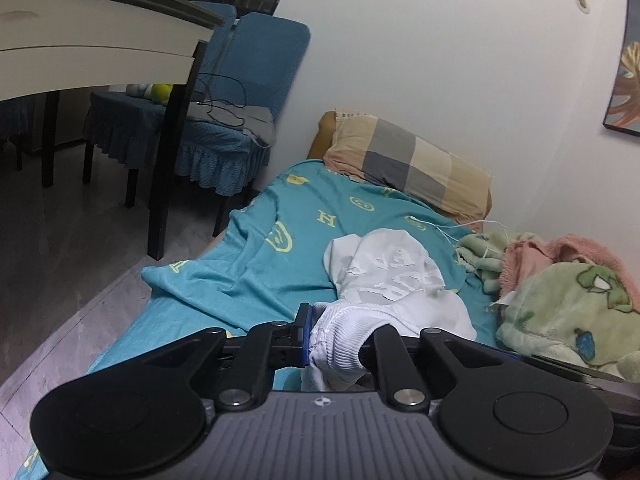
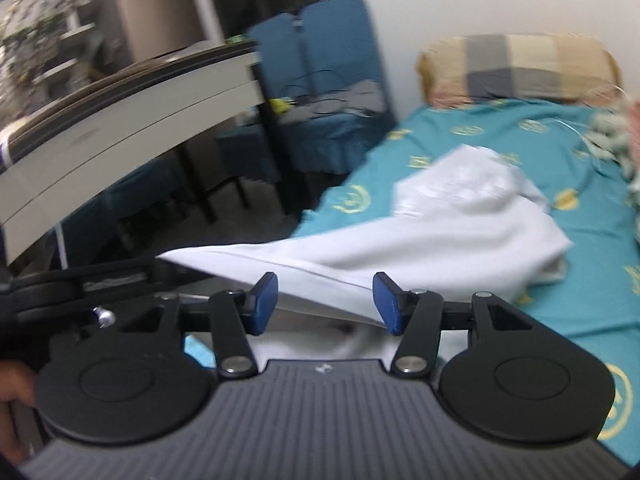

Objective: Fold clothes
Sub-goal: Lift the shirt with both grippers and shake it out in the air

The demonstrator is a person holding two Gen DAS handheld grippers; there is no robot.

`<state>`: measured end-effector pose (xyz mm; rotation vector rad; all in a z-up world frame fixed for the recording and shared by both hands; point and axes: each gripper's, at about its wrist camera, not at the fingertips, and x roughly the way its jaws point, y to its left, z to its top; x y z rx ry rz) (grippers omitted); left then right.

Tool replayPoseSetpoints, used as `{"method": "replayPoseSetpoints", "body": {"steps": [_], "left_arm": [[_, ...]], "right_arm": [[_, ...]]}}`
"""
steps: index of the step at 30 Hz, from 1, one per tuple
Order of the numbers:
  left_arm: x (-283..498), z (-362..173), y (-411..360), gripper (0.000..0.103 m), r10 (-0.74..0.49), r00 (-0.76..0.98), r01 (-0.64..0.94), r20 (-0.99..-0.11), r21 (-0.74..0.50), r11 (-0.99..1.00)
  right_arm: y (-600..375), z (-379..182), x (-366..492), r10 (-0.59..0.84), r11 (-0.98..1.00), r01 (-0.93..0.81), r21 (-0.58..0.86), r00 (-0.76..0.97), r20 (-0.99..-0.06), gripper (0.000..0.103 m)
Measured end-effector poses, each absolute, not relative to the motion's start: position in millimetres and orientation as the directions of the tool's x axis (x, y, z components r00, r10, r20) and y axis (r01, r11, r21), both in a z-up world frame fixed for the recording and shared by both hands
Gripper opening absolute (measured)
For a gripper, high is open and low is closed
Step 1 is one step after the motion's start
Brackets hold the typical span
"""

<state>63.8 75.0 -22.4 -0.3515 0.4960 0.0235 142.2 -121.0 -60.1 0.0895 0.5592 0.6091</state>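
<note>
Left gripper [image 1: 338, 338]: jaws pinching the ribbed hem of the white garment [image 1: 384, 276]; only one blue pad [image 1: 305, 334] shows, the other is buried in cloth.
Right gripper [image 2: 326, 303]: jaws spread, both blue pads [image 2: 264, 303] clear of the fabric, though a stretched edge of the garment [image 2: 460, 220] passes between them (the view is blurred).
White garment: bunched on the teal sheet [image 1: 256, 272], one end lifted at the left gripper; pale printed lettering faces up, unreadable.
Teal sheet: covers the bed, with yellow emblems, rumpled toward the floor side.
Green blanket [image 1: 560, 312]: heaped beside the garment by the wall, with a pink cloth [image 1: 560, 248] on it.
Checked pillow [image 1: 408, 160]: at the head of the bed, beyond the garment.
Blue-covered chairs [image 1: 256, 92]: past the bed's corner, cables on one seat, next to a white table [image 1: 96, 52].
</note>
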Motion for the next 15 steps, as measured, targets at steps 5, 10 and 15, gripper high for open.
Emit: {"method": "replayPoseSetpoints", "body": {"steps": [5,10,15], "left_arm": [[58,-21,68,0.012,-0.073,0.892,-0.070,-0.446,-0.297,0.952],[55,-19,66,0.011,-0.071,0.900,-0.063,-0.430,-0.289,0.955],[52,-14,67,0.011,-0.055,0.913,-0.066,-0.403,-0.279,0.958]], "right_arm": [[-92,-74,143,0.539,0.811,-0.577,0.095,0.675,-0.504,0.061],[-110,-81,161,0.352,0.925,-0.374,0.061,0.790,-0.501,0.061],[-171,-87,179,0.206,0.966,-0.093,0.240,0.841,-0.501,0.061]]}}
